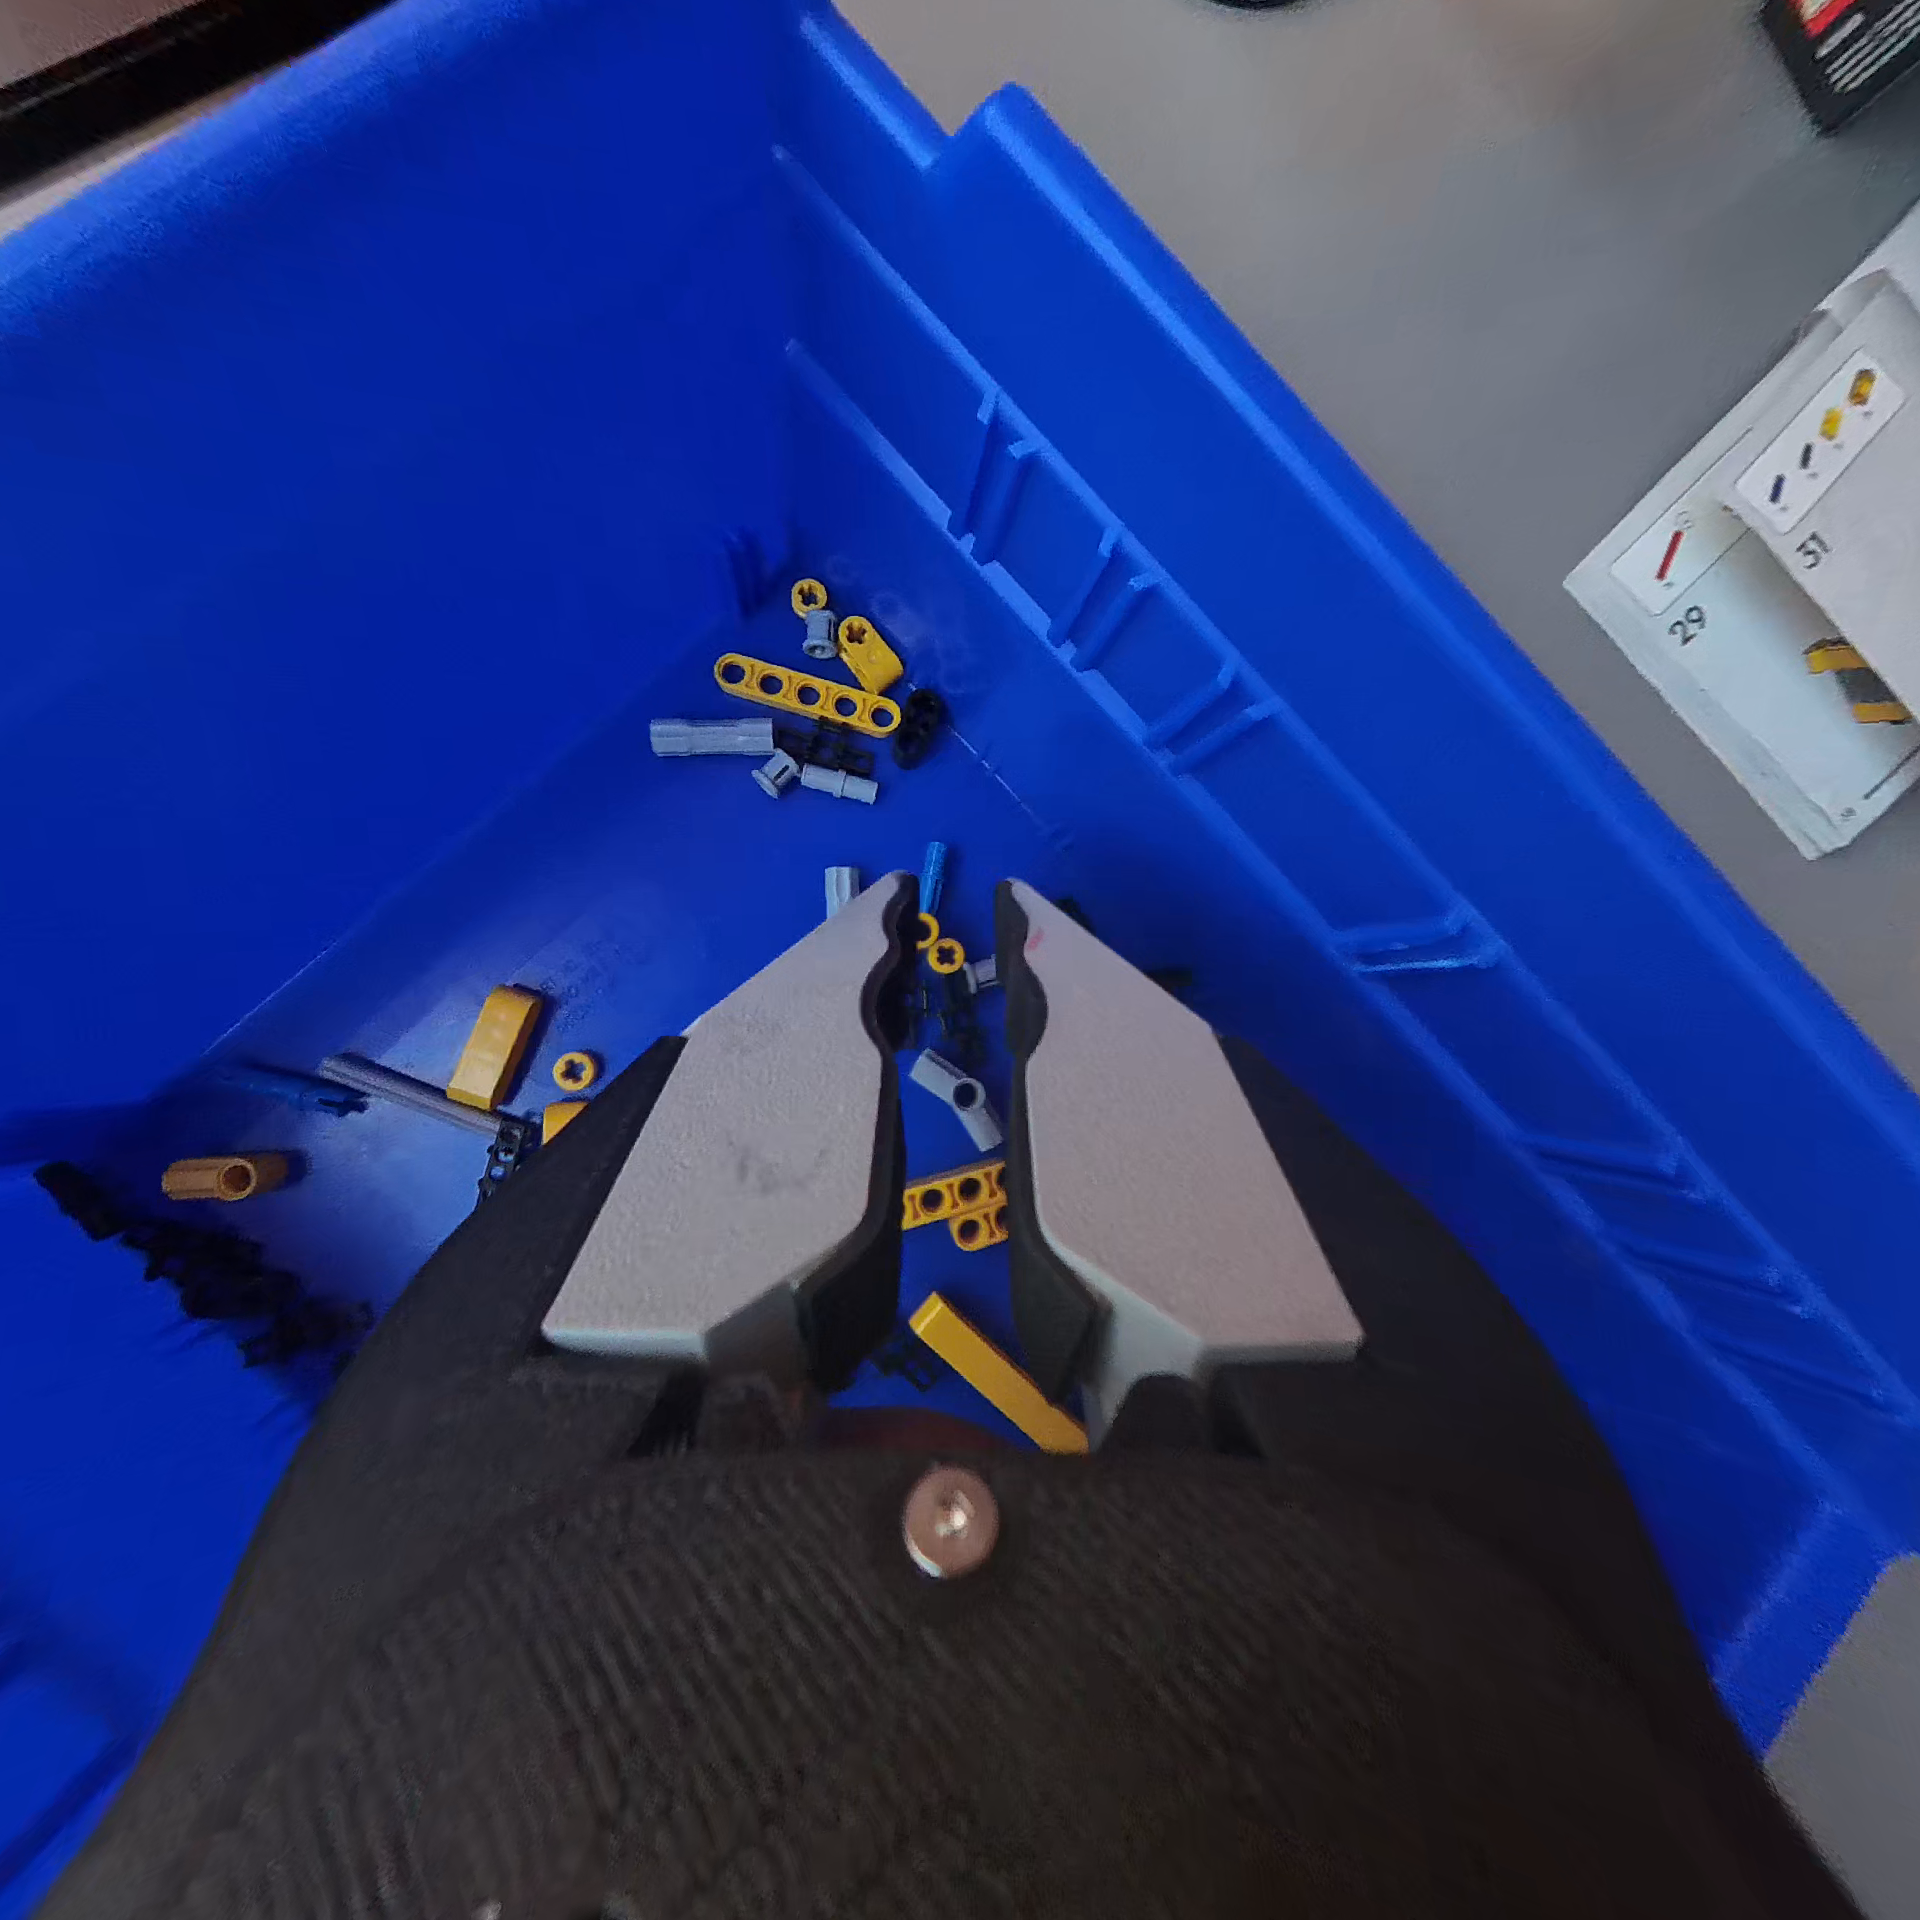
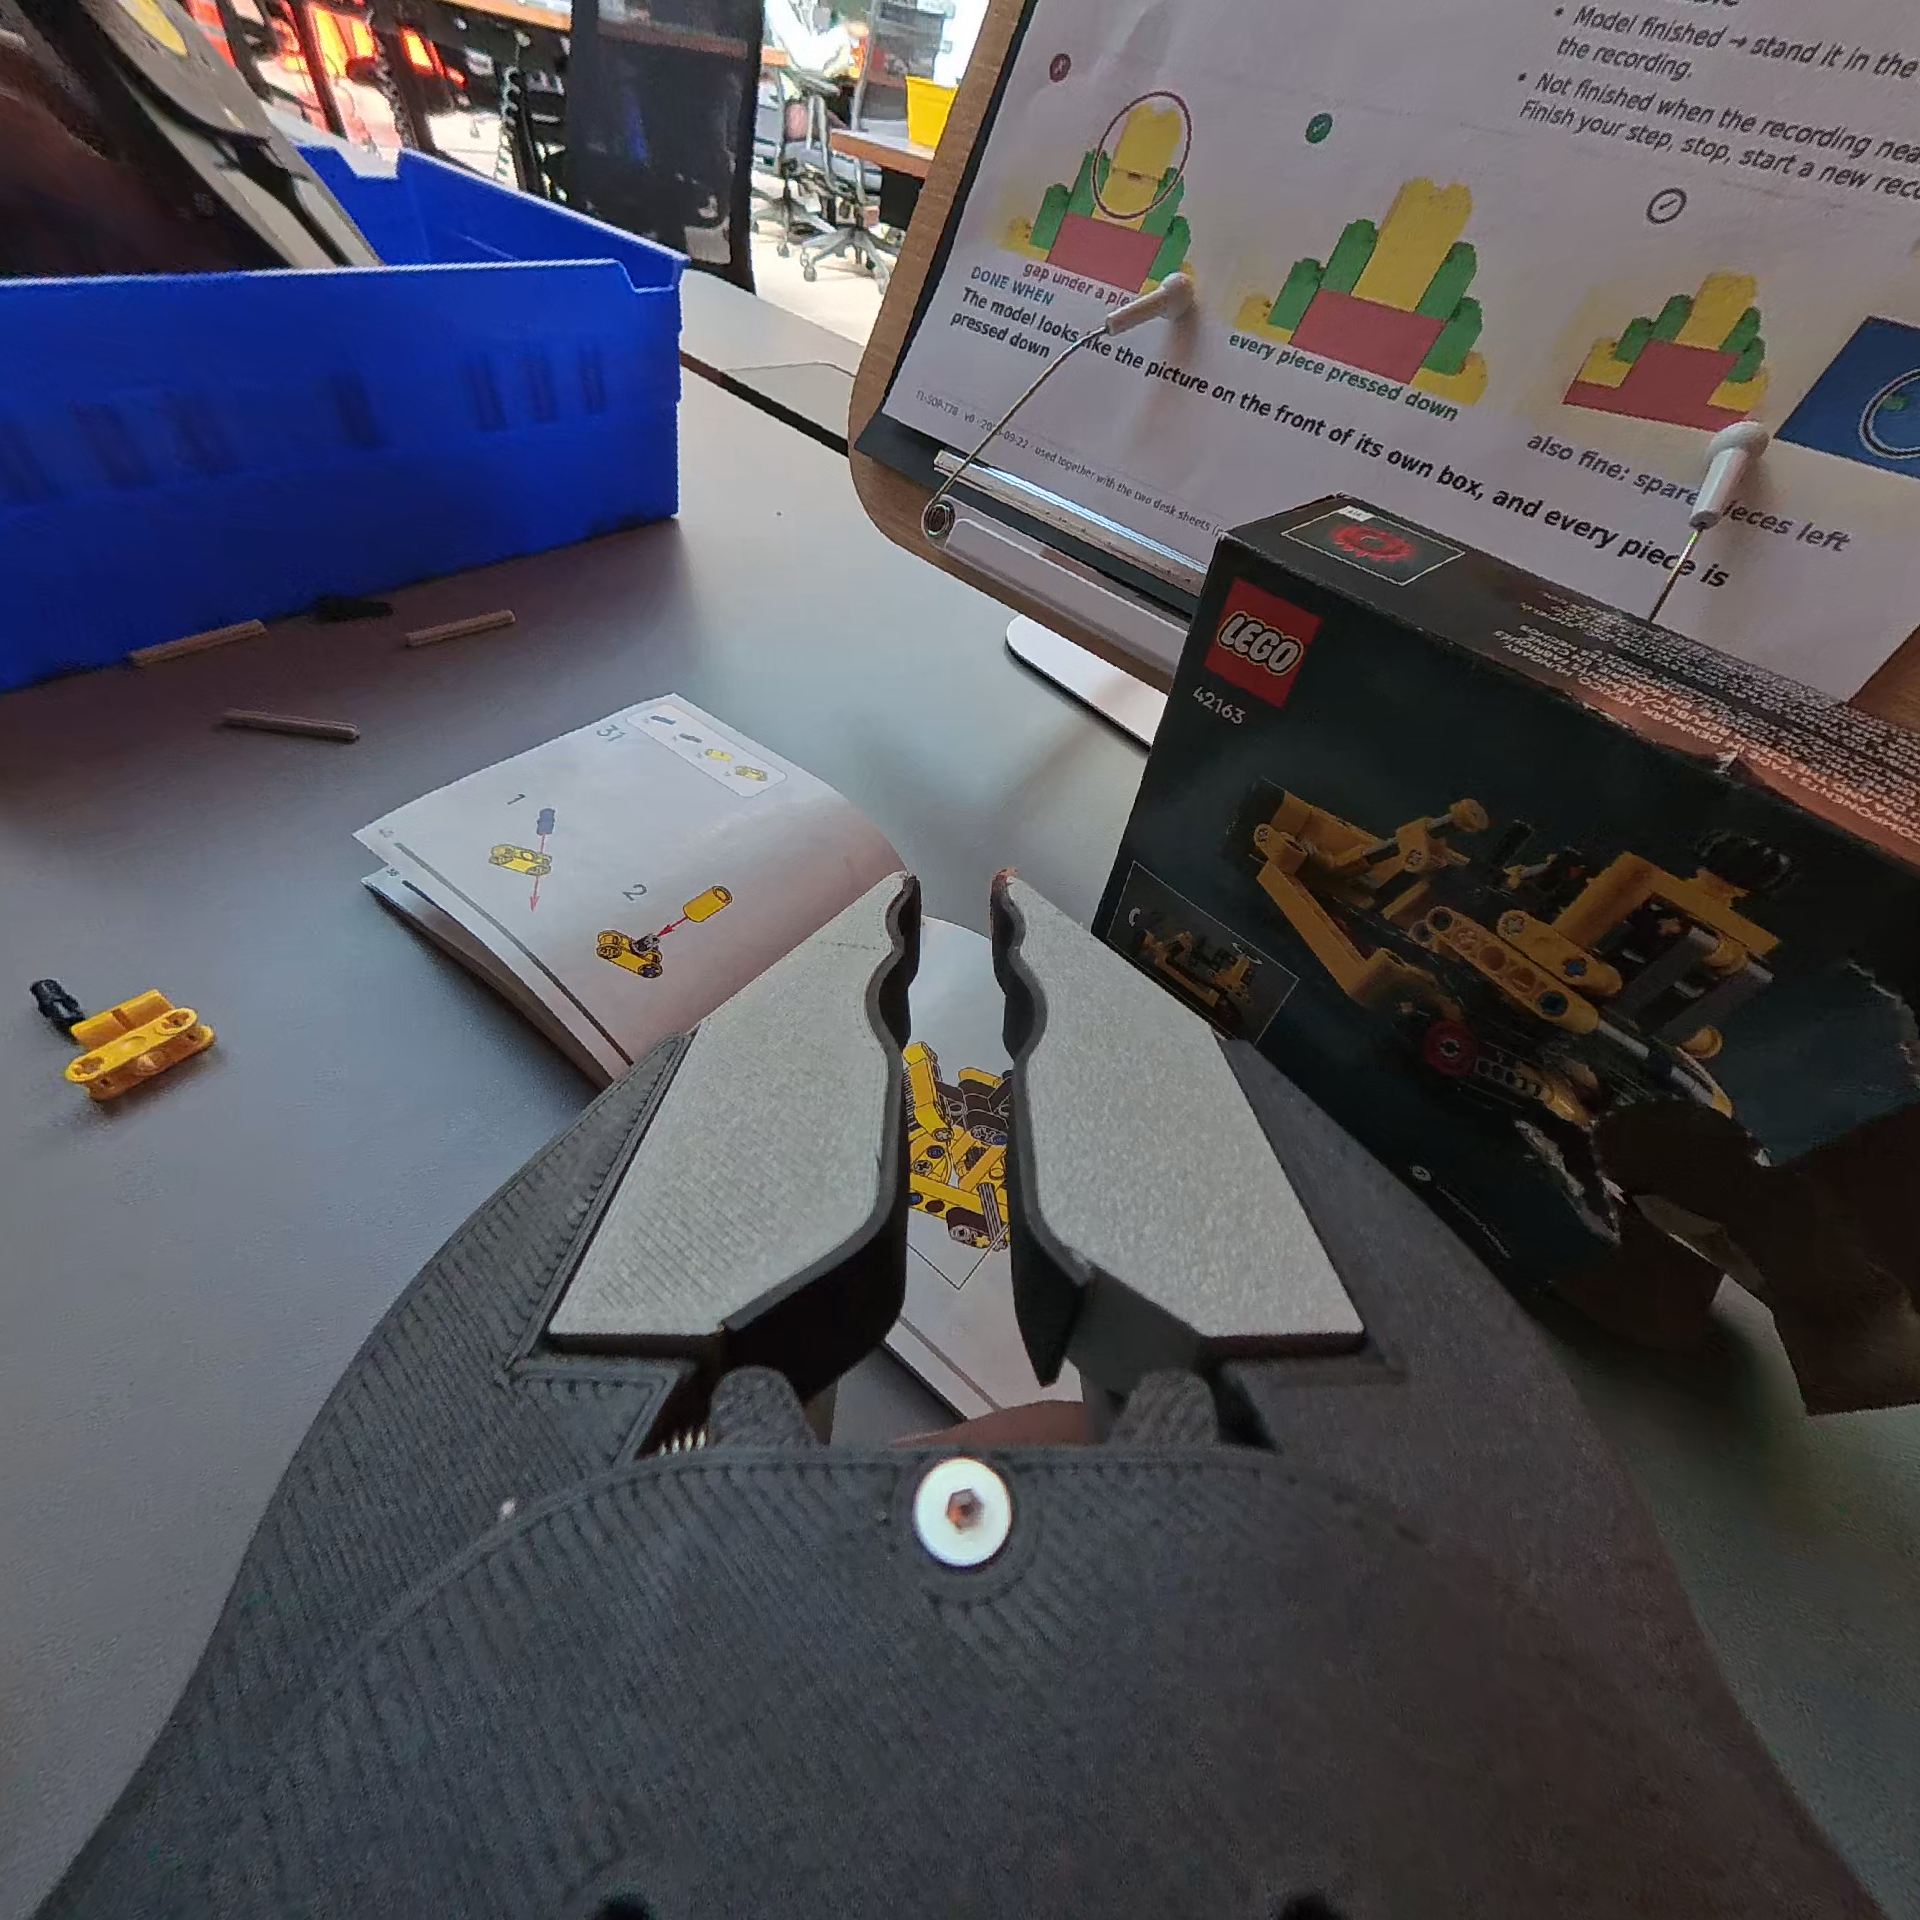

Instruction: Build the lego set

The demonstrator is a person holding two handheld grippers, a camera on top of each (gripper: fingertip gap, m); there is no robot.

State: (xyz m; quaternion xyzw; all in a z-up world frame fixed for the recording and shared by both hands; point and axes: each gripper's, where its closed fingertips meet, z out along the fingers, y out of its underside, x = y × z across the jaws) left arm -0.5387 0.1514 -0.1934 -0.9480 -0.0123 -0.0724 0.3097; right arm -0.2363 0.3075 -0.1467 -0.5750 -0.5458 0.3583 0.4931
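My left gripper [image 1: 956,894] hangs inside a blue bin [image 1: 1195,665], open by a narrow gap and empty, above loose Lego parts. Under its tips lie small yellow bushes [image 1: 943,952] and a blue pin [image 1: 933,871]. Farther off lie a yellow five-hole beam [image 1: 805,694] and grey connectors [image 1: 712,736]. My right gripper [image 2: 954,891] is open and empty above the open instruction booklet [image 2: 623,862] on the dark table. A small yellow connector with a black pin [image 2: 130,1039] lies on the table at the left.
The Lego box [image 2: 1507,935] stands to the right of my right gripper. A sheet on a wooden stand [image 2: 1403,260] is behind it. The blue bin [image 2: 312,436] stands at the back left, with a few brown axles [image 2: 291,724] in front of it. The booklet [image 1: 1787,582] lies outside the bin. One gripper's finger ends stand about 35 centimetres off the other's.
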